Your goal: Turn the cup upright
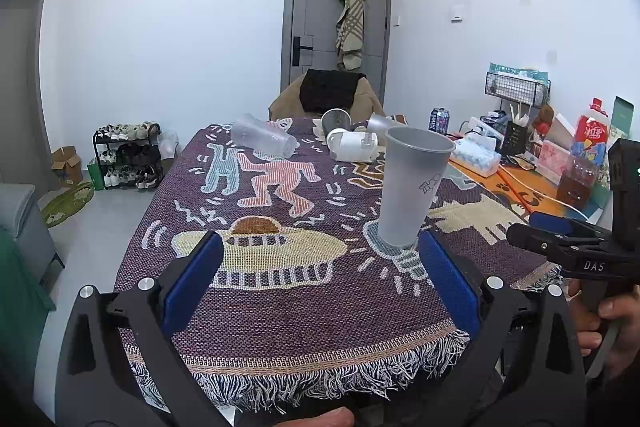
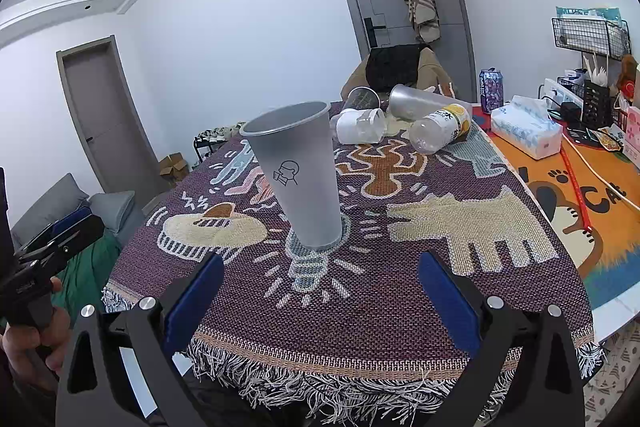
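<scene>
A grey metal cup (image 1: 412, 183) with a small line drawing stands upright, mouth up, on the patterned woven cloth (image 1: 280, 307); it also shows in the right wrist view (image 2: 298, 179). My left gripper (image 1: 320, 275) is open and empty, its blue pads short of the cup, which stands just beyond the right pad. My right gripper (image 2: 320, 287) is open and empty, the cup a little beyond and between its fingers. The right gripper also shows at the right edge of the left wrist view (image 1: 560, 239).
Several cups lie on their sides at the far end: a frosted one (image 1: 264, 137), a white one (image 1: 352, 145), a metal one (image 1: 336, 121). A plastic bottle (image 2: 440, 127) lies there too. A tissue pack (image 2: 524, 131), a can (image 2: 491, 89) and clutter stand right.
</scene>
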Tool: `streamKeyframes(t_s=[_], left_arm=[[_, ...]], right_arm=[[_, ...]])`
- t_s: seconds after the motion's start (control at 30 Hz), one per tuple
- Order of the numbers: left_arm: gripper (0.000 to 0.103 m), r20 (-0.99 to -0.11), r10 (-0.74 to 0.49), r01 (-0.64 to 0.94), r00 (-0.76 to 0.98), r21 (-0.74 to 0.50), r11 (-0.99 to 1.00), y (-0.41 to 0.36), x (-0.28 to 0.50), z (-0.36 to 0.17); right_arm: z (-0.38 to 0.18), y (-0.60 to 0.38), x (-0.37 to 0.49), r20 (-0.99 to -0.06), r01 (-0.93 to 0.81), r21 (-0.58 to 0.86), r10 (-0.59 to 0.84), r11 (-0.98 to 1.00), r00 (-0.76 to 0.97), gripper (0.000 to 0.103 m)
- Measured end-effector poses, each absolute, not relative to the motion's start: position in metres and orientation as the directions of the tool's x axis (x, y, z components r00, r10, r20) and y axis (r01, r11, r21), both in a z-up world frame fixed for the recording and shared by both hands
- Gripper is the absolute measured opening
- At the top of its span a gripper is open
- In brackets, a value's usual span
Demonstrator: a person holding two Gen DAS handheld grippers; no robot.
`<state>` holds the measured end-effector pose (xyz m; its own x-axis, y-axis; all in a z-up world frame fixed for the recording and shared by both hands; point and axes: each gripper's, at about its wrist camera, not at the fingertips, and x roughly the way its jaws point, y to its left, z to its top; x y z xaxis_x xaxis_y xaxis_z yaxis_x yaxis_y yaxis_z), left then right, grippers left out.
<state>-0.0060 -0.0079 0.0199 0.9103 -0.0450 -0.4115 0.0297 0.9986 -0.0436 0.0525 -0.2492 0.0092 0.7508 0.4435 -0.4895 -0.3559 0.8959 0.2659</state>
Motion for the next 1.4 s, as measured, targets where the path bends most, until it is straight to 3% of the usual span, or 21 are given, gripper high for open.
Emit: streamKeyframes(t_s=[1.4], left_arm=[[0.097,-0.392,-0.024,0.012,0.92,-0.033,0.999,-0.0126,-0.0094,0.0228]], right_arm=[[0.0066,-0.2521,0.0515,-0.492,-0.345,0.27,0.437,0.899,0.753,0.095]])
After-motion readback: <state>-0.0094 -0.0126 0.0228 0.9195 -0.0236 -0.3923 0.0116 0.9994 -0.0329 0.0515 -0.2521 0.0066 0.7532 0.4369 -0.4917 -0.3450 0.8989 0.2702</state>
